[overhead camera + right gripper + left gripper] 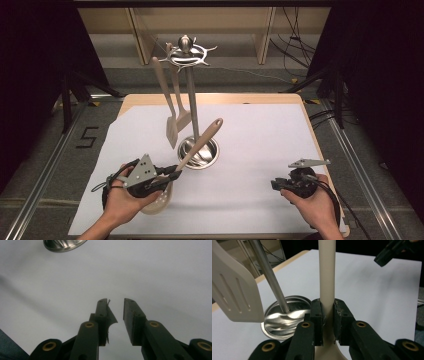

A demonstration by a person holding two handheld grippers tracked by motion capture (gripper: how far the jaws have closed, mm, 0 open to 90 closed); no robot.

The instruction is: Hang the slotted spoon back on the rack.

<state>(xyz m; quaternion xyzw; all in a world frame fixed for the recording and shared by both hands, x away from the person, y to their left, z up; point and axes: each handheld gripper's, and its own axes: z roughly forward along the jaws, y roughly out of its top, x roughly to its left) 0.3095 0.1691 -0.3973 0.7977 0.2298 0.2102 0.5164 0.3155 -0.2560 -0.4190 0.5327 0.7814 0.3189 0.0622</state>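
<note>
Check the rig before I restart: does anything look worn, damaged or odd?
Yes: on the right gripper, a torn flap of black pad lining peels off one of the fingers into the gap. Its other pad looks intact.

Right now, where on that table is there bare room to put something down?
The white sheet lies bare between the rack's steel base and the right tongs, and along its far edge. It is crowded at the left tongs holding the beige spoon.
</note>
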